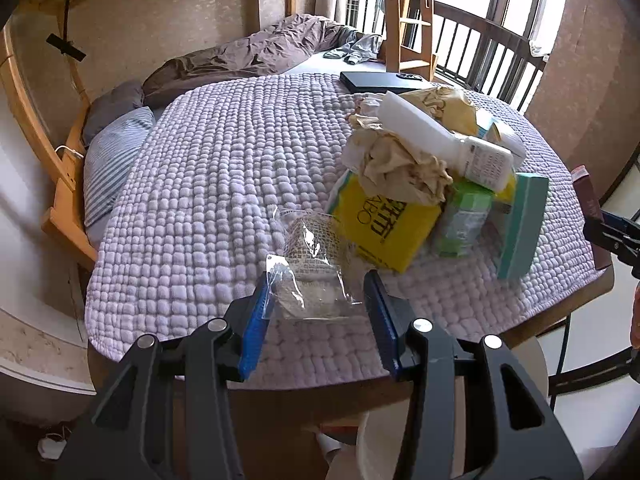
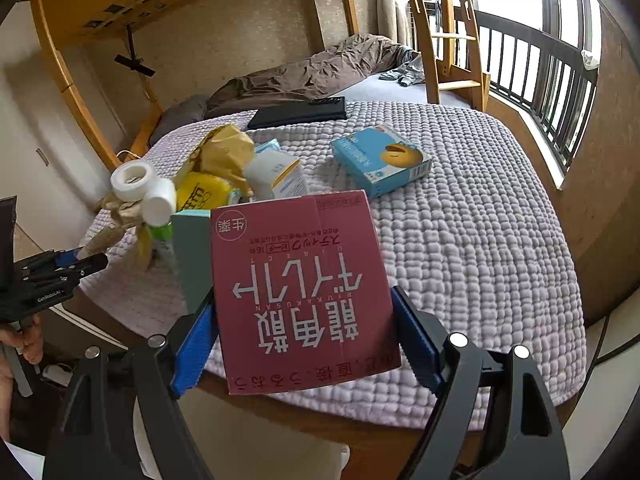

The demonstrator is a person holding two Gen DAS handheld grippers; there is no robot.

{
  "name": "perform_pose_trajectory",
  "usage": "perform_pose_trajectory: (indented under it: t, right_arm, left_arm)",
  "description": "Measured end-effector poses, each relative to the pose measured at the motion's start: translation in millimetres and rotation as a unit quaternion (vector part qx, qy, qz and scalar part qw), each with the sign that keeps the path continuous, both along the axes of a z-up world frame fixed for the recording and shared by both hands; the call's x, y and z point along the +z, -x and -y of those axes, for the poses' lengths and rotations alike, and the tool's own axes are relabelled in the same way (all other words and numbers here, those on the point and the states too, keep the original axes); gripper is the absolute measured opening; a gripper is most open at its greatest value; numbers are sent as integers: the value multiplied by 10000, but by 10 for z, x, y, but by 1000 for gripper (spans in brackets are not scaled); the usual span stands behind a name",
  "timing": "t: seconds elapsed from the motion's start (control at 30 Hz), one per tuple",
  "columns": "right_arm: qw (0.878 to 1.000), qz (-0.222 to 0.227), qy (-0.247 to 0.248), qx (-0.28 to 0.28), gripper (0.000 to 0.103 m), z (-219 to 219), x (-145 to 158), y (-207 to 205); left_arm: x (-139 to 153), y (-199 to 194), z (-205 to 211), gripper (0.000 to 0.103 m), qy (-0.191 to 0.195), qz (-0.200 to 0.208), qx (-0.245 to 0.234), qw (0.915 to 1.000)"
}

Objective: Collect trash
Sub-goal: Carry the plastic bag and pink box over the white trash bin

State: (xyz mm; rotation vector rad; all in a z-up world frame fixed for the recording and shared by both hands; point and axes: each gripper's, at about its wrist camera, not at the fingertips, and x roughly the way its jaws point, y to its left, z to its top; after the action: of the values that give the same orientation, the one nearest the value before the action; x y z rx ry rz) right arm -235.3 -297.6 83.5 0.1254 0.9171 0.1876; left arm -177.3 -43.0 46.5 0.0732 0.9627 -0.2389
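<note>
A crumpled clear plastic wrapper (image 1: 308, 240) hangs between the blue pads of my left gripper (image 1: 318, 284), which is shut on it above the near edge of the lilac quilted table cover (image 1: 192, 208). My right gripper (image 2: 302, 300) is shut on a dark red cardboard box (image 2: 296, 240) with white lettering, held off the table. Behind the wrapper is a heap of trash: a yellow box (image 1: 380, 228), crumpled beige paper (image 1: 396, 160), a white bottle (image 1: 440, 136), a green packet (image 1: 464, 216) and a teal box (image 1: 520, 224).
A blue box (image 2: 380, 160) lies alone at mid-table, with a white tape roll (image 2: 132, 180) on the heap's left. A black laptop (image 2: 298, 114) sits at the far edge. Beyond are a bed and wooden ladder. A white round container (image 1: 520, 360) stands below the table's near edge.
</note>
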Motion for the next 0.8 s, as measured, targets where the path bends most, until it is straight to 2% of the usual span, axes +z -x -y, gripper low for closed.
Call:
perform_pose_trajectory:
  t: [0.63,0.8]
  right_arm:
    - [9996,-187,-204,98,80,-232,-44,380]
    - [9996,-209,-102,163,80,-310,-44,481]
  left_arm:
    - [63,344,162,48,216,-32,-414,9989]
    - [44,427,214,48,243,-60,-543,9982]
